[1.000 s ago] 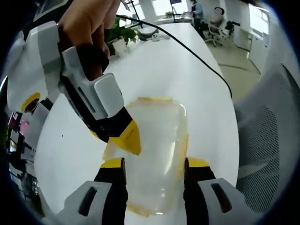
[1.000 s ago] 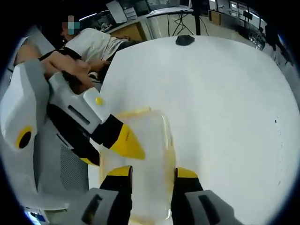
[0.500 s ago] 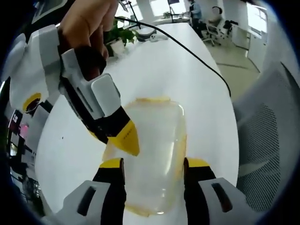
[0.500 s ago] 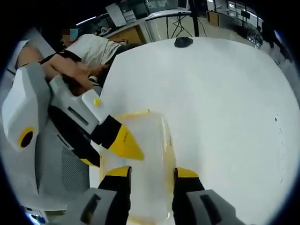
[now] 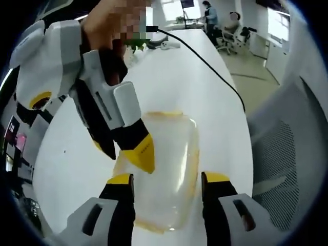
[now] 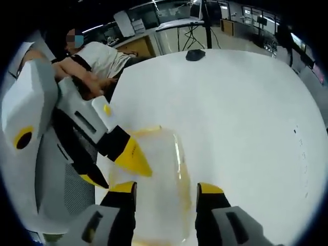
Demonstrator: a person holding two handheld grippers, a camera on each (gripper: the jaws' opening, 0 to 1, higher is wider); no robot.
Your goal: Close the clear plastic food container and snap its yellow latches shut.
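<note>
- Left gripper view: the clear plastic container [image 5: 164, 169] lies flat on the white tabletop [image 5: 184, 77], dead ahead at 12 o'clock from the left gripper [image 5: 168, 180]. Its fingers [image 5: 121, 180] stand apart, one over each long side, closed on nothing. The box's long axis runs straight away from them, 6 to 12 o'clock. Yellow latches [image 5: 195, 164] edge its rim; whether they are snapped, I can't tell. I see nothing inside it. The right gripper [image 5: 138, 151] comes in from 10 o'clock, its yellow tip over the lid's near-left part; its jaw state isn't clear here.
- Right gripper view: the same container sits between the parted fingers [image 6: 123, 187] of the right gripper, which grip nothing. The left gripper's tip enters from 9 o'clock over the lid. Both look equally near; pressing down seems next.
</note>
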